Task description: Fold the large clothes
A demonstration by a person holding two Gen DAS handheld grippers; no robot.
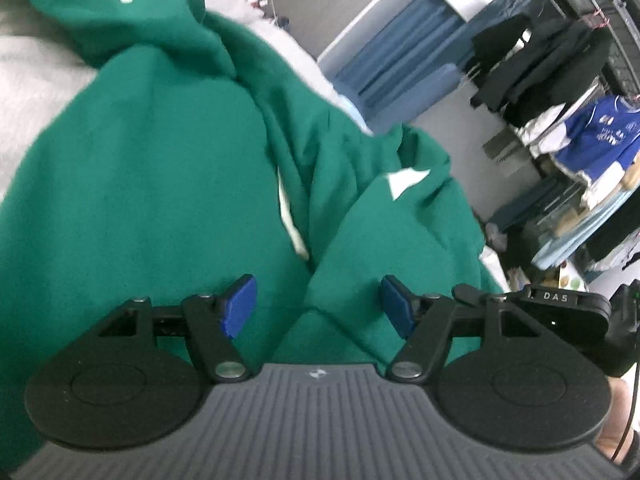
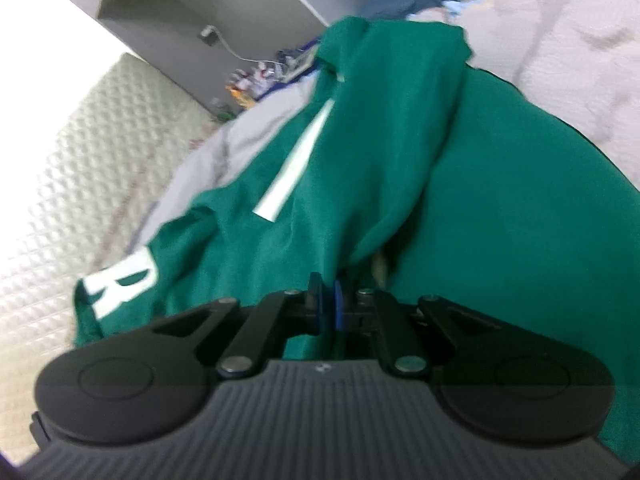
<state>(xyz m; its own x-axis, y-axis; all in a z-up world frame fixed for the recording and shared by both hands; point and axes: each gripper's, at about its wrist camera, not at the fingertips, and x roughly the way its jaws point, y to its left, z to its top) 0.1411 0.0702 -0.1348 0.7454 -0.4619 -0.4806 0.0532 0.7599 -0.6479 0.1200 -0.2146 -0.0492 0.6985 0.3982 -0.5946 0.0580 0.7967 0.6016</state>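
A large green garment (image 1: 160, 180) with white markings lies rumpled on a pale grey bed cover (image 1: 36, 76). My left gripper (image 1: 318, 304) hovers just over it, open, its blue pads (image 1: 240, 304) wide apart and a fold of green cloth lying below the gap, not pinched. In the right wrist view the same green garment (image 2: 500, 200) shows a white letter R (image 2: 120, 284) and a white stripe (image 2: 296, 160). My right gripper (image 2: 327, 300) is shut, its pads pinching a thin layer of the green cloth, which bunches up from the fingertips.
A clothes rack (image 1: 560, 80) with dark garments and a blue jersey (image 1: 596, 136) stands beyond the bed's right side, next to a blue curtain (image 1: 400, 60). A quilted headboard (image 2: 80, 160) and a cluttered bedside surface (image 2: 248, 84) lie to the left.
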